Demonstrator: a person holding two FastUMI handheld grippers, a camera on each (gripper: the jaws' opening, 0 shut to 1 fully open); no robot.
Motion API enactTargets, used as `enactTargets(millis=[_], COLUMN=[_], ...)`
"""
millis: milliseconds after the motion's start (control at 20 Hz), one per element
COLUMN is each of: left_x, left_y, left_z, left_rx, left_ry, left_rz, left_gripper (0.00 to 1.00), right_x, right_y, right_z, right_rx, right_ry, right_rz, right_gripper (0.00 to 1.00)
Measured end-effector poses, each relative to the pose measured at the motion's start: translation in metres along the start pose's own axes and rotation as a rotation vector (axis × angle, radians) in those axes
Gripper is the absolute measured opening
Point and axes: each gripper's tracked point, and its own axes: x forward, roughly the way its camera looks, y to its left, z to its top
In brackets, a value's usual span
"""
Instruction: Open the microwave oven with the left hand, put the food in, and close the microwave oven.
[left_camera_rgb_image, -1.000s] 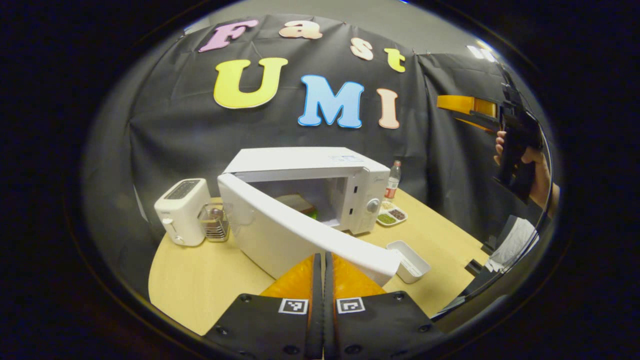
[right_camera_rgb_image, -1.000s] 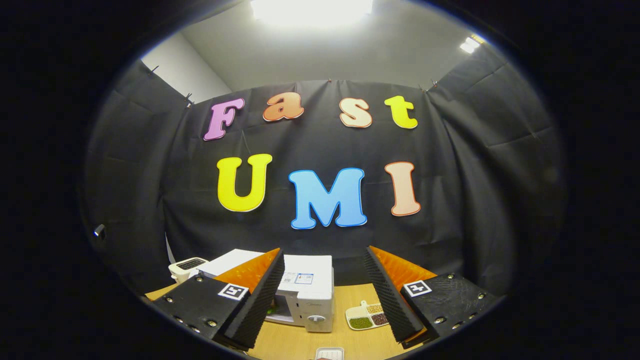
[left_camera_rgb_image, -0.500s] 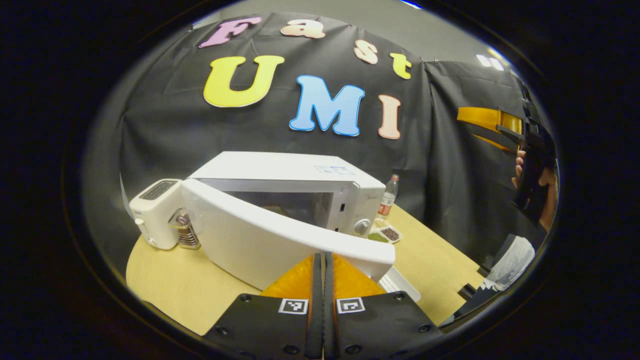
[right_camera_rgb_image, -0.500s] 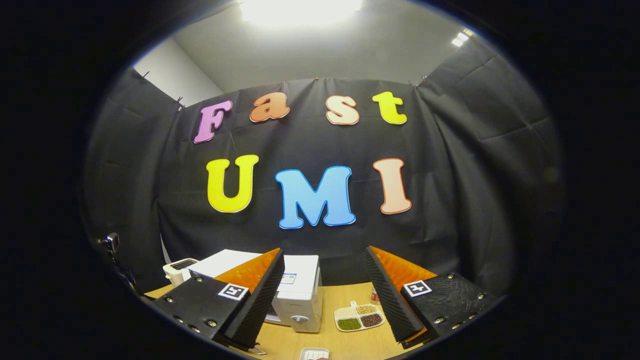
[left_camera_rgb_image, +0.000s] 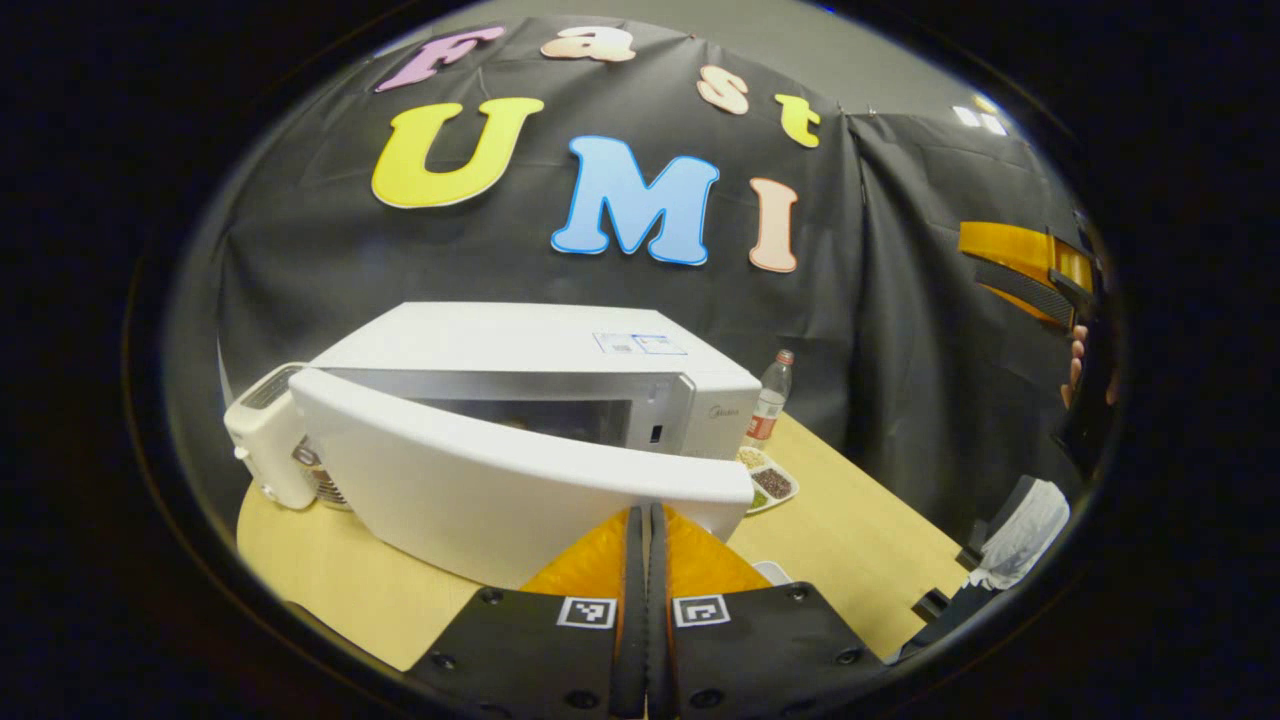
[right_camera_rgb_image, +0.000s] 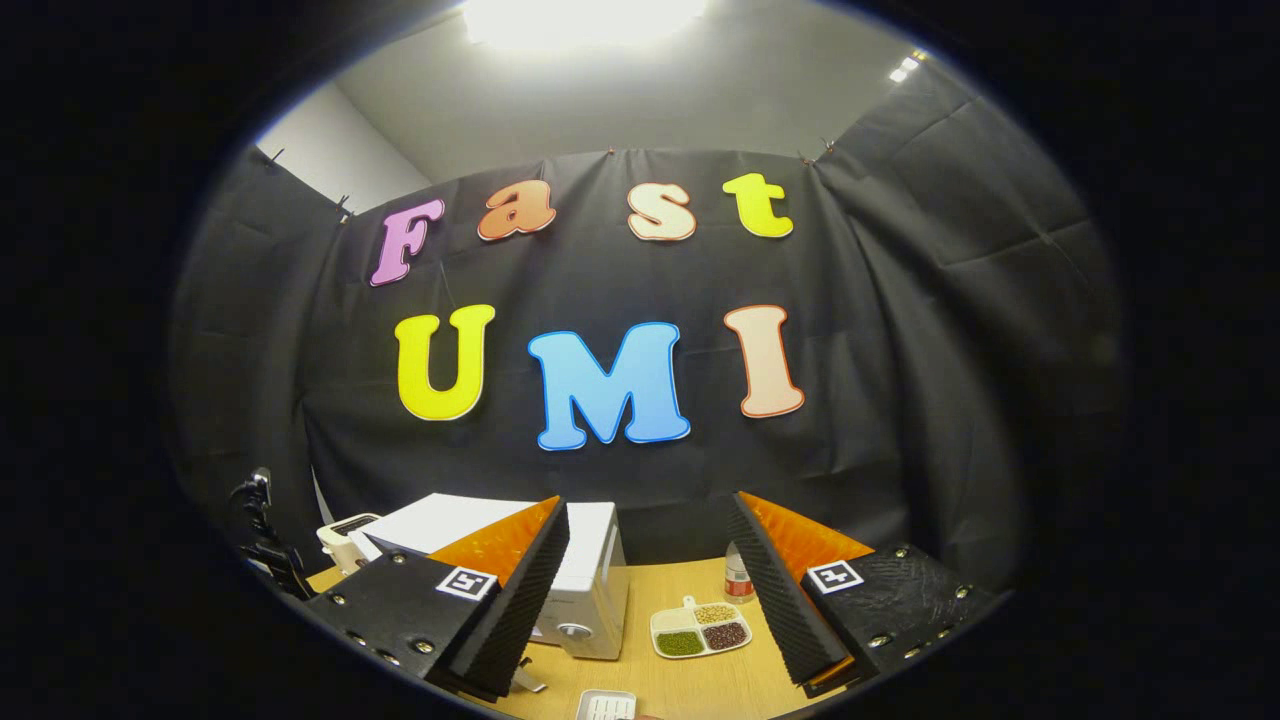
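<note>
Fingers pressed together and holding nothing, the left gripper (left_camera_rgb_image: 645, 530) sits against the outer face of the microwave door (left_camera_rgb_image: 500, 480), apparently to push it, a job that calls for no grasp. The door stands part open on the white microwave oven (left_camera_rgb_image: 540, 345) on the wooden table (left_camera_rgb_image: 870, 520); the food inside cannot be made out. The right gripper (right_camera_rgb_image: 648, 580), jaws spread and empty, hangs high and well clear, likely out of the door's path
</note>
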Motion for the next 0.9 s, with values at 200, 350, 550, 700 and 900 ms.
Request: enactTargets(millis=[200,350,550,700,900], left_x=[0.022,0.036,0.051,0.063,0.076], left_y=[-0.001,0.002,0.005,0.004,0.003], left_z=[0.011,0.014,0.018,0.021,0.027], left_rx=[-0.015,-0.058,-0.096,-0.102,-0.104], left_ry=[-0.008,-0.018,-0.011,-0.009,-0.008], left_rz=[0.009,0.019,0.033,0.04,0.046], left_gripper=[0.07,0.07,0.07,0.07,0.07], right_x=[0.0,-0.002,0.0,0.003,0.007], right_y=[-0.023,-0.028,-0.038,-0.04,-0.043], right_z=[0.001,0.002,-0.001,-0.004,-0.006], right_rx=[-0.014,-0.007,-0.011,-0.015,-0.021], right_ry=[0.008,0.009,0.015,0.025,0.03], right_rz=[-0.011,-0.024,-0.031,-0.023,-0.016], right_gripper=[0.97,0.97,0.97,0.97,0.97])
